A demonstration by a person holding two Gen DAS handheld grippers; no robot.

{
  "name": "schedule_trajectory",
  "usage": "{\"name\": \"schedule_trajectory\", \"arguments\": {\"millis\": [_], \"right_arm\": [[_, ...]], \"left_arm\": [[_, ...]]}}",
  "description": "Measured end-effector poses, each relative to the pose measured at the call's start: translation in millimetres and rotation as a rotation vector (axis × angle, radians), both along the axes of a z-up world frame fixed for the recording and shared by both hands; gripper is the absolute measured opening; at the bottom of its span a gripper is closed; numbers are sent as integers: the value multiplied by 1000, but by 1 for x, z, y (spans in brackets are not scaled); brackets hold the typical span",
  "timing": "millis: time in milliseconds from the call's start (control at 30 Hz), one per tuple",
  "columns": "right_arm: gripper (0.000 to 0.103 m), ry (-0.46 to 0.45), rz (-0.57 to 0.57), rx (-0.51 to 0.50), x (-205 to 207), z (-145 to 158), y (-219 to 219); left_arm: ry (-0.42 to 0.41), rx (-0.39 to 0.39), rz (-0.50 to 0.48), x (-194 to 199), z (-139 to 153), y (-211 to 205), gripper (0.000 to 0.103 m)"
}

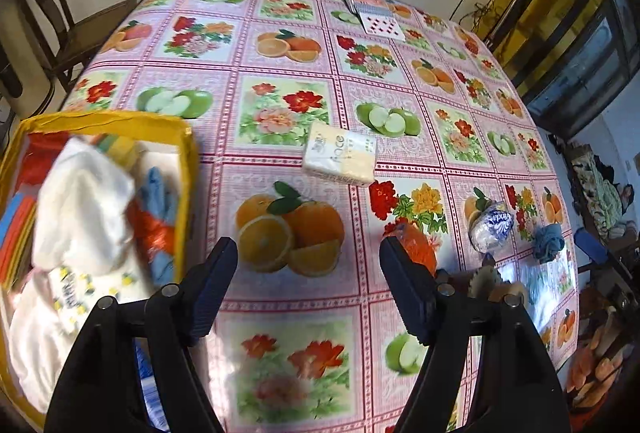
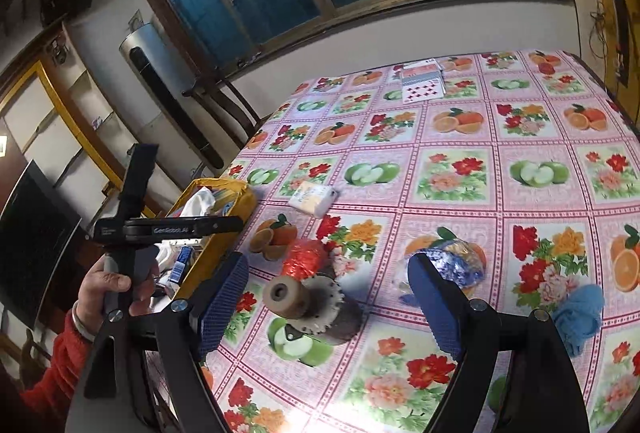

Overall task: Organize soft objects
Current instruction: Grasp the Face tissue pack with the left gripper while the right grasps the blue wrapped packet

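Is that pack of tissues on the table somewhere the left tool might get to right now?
Probably yes. The left tool is open and empty, and the tissue pack lies straight ahead on bare tablecloth, with nothing standing between them.

A fruit-and-flower oilcloth table (image 1: 280,45) carries a yellow bin (image 1: 186,169) at nine o'clock, tissue pack (image 1: 340,155) centre, playing cards (image 1: 372,13) at twelve, blue cloth (image 1: 548,241) at three.

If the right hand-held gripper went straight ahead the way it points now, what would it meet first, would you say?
Most likely the beige spool with a toothed ring, which lies on the tablecloth between the open fingers of the right hand-held gripper. Depth is uncertain; the red foil packet lies just beyond it.
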State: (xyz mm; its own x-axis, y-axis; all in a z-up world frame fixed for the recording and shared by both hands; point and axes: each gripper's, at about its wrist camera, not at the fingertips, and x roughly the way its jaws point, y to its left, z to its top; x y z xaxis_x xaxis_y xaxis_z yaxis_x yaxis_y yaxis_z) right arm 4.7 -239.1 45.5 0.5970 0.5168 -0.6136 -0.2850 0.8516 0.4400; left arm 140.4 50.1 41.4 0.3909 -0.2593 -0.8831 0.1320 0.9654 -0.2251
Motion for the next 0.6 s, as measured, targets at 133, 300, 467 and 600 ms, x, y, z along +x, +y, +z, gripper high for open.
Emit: {"name": "schedule_trajectory", "arguments": {"millis": [133,300,467,600], "right_arm": [[84,29,-8,26,7,-17,-16],[84,55,2,21,15,-32,-22],[89,90,-55,-50,30,-45,-24],[91,142,-86,-87,51,-57,-23]], "left_arm": [[30,32,-20,35,-19,-32,73],[47,22,-47,68,-33,-58,73],[46,45,-51,78,-43,-66,73],[42,57,-43,82,-41,-65,73]]}}
